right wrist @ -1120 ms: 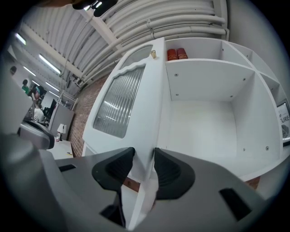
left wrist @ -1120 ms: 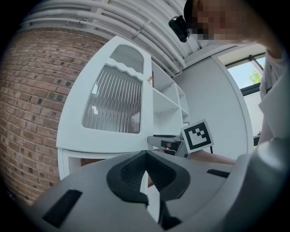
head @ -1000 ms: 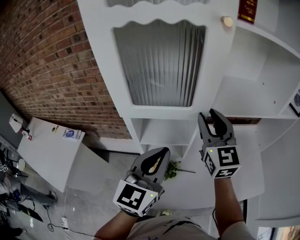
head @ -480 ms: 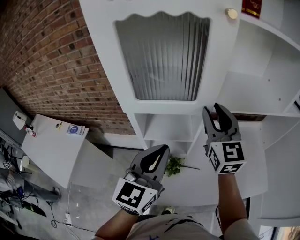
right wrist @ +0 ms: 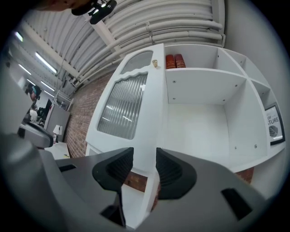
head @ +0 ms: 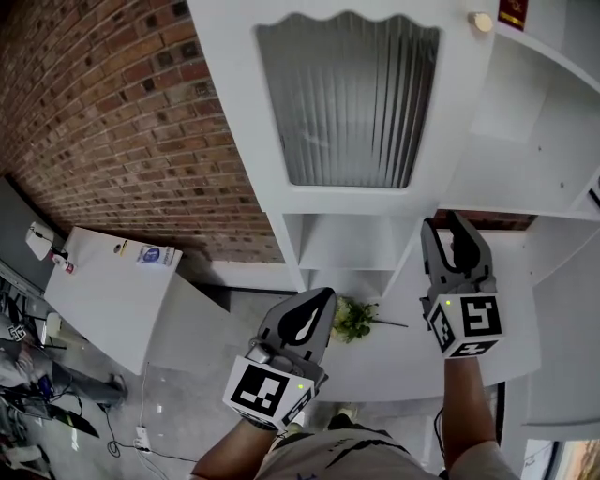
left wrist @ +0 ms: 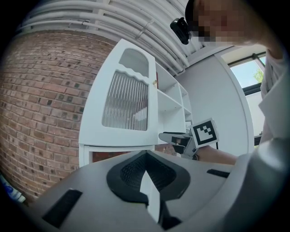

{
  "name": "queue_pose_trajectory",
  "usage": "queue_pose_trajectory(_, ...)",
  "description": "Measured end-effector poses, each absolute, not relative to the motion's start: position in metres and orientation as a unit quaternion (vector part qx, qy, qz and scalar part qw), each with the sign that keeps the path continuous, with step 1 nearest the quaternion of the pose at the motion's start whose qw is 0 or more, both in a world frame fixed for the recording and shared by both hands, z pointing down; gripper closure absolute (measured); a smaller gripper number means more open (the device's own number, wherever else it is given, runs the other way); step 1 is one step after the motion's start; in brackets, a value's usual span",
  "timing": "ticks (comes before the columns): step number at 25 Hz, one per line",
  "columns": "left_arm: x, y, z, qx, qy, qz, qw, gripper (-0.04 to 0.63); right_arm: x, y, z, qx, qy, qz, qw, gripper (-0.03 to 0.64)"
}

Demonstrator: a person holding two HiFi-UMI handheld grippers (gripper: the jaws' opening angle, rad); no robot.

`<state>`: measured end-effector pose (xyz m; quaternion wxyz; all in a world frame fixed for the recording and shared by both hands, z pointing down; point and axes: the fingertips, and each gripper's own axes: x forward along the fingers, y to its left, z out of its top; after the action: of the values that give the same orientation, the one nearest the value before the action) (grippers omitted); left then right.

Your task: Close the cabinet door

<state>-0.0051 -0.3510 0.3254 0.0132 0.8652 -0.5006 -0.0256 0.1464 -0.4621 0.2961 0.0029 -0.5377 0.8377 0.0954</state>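
The white cabinet door [head: 361, 199] has a ribbed glass pane and a small round knob [head: 481, 22] at its right edge. It stands along the cabinet's left section; whether it lies flush I cannot tell. My right gripper [head: 457, 230] is just below the door's lower right corner, with its jaws apart and nothing between the pads. In the right gripper view the door's edge [right wrist: 154, 104] lines up with the gap of the right gripper [right wrist: 145, 156]. My left gripper [head: 323, 295] hangs lower and to the left, shut on nothing, pointing at the door [left wrist: 127, 102].
Open shelves [head: 525, 112] fill the cabinet's right section, with red items [right wrist: 175, 60] on the top shelf and a framed print [right wrist: 273, 126] at the right. A brick wall [head: 112, 112] stands to the left. A green sprig [head: 352, 319] lies under the cabinet, and a white box [head: 103, 300] sits at the lower left.
Both grippers have drifted to the right along the cabinet front, and my view has shifted with them. The right jaws stay apart and the left jaws stay together.
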Motion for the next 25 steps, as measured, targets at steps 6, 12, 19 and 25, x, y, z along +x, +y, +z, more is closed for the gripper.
queue_pose_trajectory(6,-0.019,-0.333,0.324,0.876,-0.481,-0.033,0.014,0.584,0.118,-0.418,0.304,-0.527,0.846,0.079,0.005,0.48)
queue_pose_trajectory(12,-0.03,-0.312,0.325,0.887,-0.46,-0.038,0.016,0.584,0.082,-0.373,0.313,-0.509,0.858,0.065,0.005,0.538)
queue_pose_trajectory(19,-0.053,-0.286,0.325,0.893,-0.447,-0.042,0.018,0.584,0.03,-0.321,0.325,-0.485,0.873,0.041,0.011,0.57)
queue_pose_trajectory(25,-0.063,-0.261,0.325,0.9,-0.433,-0.05,0.02,0.584,0.004,-0.284,0.33,-0.477,0.878,0.02,0.019,0.589)
